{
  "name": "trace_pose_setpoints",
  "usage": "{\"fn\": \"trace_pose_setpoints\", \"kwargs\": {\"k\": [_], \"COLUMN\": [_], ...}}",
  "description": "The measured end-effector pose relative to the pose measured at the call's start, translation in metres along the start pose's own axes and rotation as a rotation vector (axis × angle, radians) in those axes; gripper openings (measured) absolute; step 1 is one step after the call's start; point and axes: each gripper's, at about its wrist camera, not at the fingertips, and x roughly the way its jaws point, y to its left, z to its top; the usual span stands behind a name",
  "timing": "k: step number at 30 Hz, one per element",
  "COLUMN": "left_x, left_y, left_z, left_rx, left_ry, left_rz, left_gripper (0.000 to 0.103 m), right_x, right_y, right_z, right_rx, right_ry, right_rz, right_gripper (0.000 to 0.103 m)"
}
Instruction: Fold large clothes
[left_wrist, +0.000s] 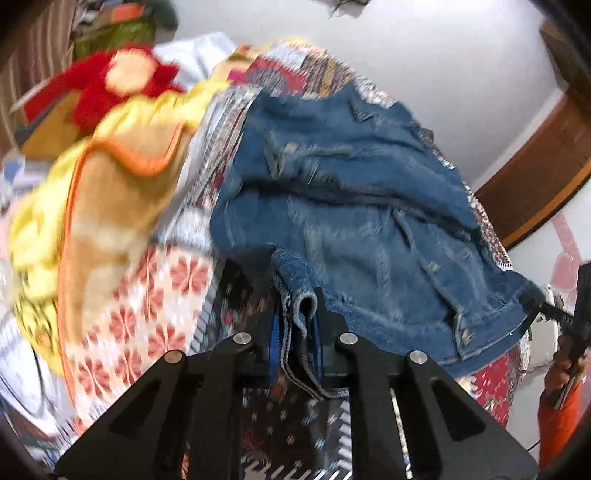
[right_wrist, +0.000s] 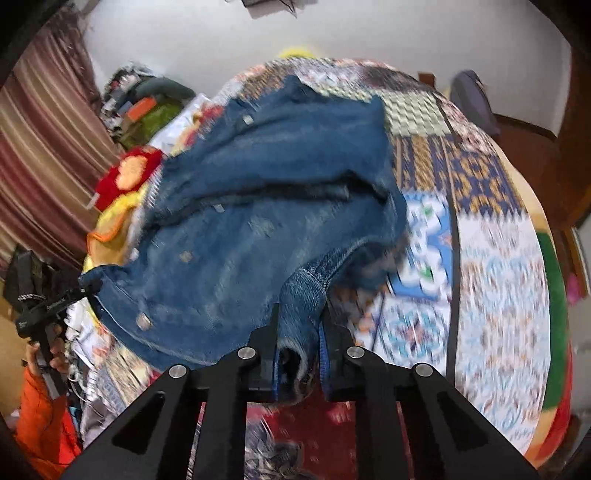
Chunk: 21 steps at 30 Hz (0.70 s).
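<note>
- Bed with patchwork quilt (right_wrist: 491, 258): fills the middle and right of the right wrist view; it carries the garment and serves as the folding area.
- Denim jacket (left_wrist: 343, 192): the task's thing, lying spread and rumpled across the quilt at the centre of both views. Its two near corners are raised off the bed, presumably so the near edge can be carried over the rest in a first fold.
- Yellow and orange blanket (left_wrist: 110, 206): heaped at the left of the left wrist view, just beside the jacket's edge; it crowds that side and could catch the cloth as it is drawn across.
- Red plush item (left_wrist: 110, 85): upper left of the left wrist view, behind the blanket, well clear of the fold.
- Striped curtain (right_wrist: 40, 155): left edge of the right wrist view, with a clutter of small things below it.
- Orange sleeve (right_wrist: 40, 417): lower left of the right wrist view, belonging to the person holding the tools.
- Left tool (left_wrist: 295, 314): bottom centre of its view, clenched on a folded denim hem.
- Right tool (right_wrist: 301, 325): bottom centre of its view, likewise clamped on a bunched denim corner.
</note>
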Motion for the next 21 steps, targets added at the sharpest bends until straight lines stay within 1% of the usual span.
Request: {"fn": "trace_pose_setpoints", "kwargs": {"k": [3, 7, 9, 11, 13, 15, 16, 18, 20, 21], "left_x": [-0.009, -0.018, -0.019, -0.015, -0.008, -0.001, 0.006, 0.019, 0.033, 0.04], "left_y": [-0.015, -0.032, -0.041, -0.048, -0.049, -0.05, -0.05, -0.049, -0.046, -0.045], "left_z": [0.028, 0.072, 0.095, 0.12, 0.146, 0.165, 0.179, 0.2, 0.219, 0.226], "left_rx": [0.05, 0.096, 0.126, 0.141, 0.132, 0.126, 0.123, 0.119, 0.118, 0.121], "left_ry": [-0.053, -0.146, -0.196, -0.232, -0.258, -0.279, -0.292, -0.307, -0.322, -0.326], "left_rz": [-0.001, 0.019, 0.054, 0.083, 0.101, 0.125, 0.152, 0.192, 0.232, 0.249], "left_gripper": [0.012, 0.012, 0.012, 0.012, 0.011, 0.011, 0.011, 0.011, 0.006, 0.0], "right_x": [-0.004, -0.001, 0.001, 0.003, 0.005, 0.011, 0.015, 0.03, 0.045, 0.06], "right_y": [0.004, 0.018, 0.021, 0.02, 0.016, 0.011, 0.009, 0.011, 0.009, 0.007], "right_z": [0.025, 0.069, 0.094, 0.121, 0.143, 0.17, 0.18, 0.209, 0.231, 0.245], "right_rx": [-0.02, -0.069, -0.086, -0.073, -0.059, -0.044, -0.044, -0.085, -0.106, -0.109], "right_ry": [-0.04, -0.104, -0.138, -0.165, -0.186, -0.204, -0.216, -0.24, -0.239, -0.226], "right_rz": [0.023, -0.026, -0.061, -0.068, -0.078, -0.095, -0.115, -0.204, -0.255, -0.278], "right_gripper": [0.01, 0.01, 0.01, 0.01, 0.01, 0.01, 0.01, 0.01, 0.01, 0.01]}}
